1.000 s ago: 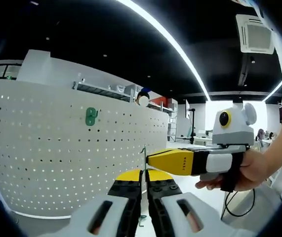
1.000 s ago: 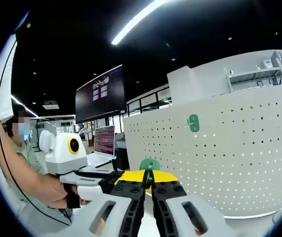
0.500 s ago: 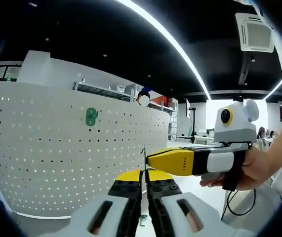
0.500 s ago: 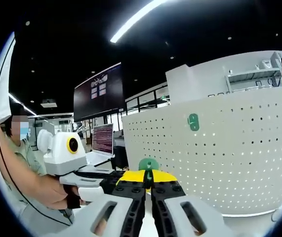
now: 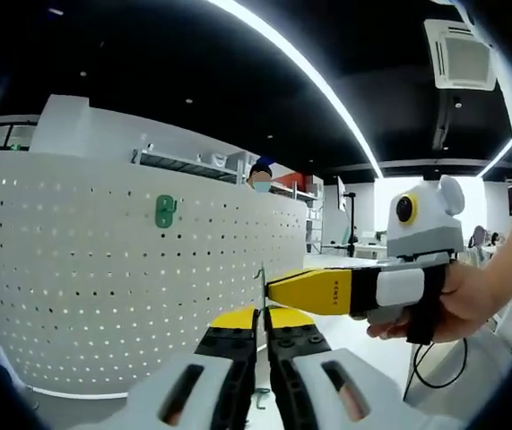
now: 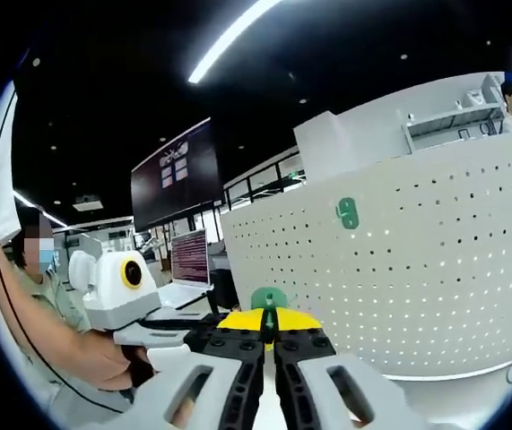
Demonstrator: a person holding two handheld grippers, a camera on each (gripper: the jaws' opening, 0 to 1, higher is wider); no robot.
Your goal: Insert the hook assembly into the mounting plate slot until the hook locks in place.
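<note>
Hook assembly (image 6: 269,300) pinched in closed right gripper (image 6: 269,333), left gripper (image 5: 262,328) closed alongside, near pegboard (image 5: 103,269).

Each camera is looking forward along its own tool's jaws, facing the white pegboard (image 5: 130,269) nearby. Both views are sharing that pegboard (image 6: 417,269) and its green hook (image 5: 165,211).

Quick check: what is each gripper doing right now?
Left gripper: shut; whether it holds anything cannot be told.
Right gripper: shut on the green hook piece.
</note>
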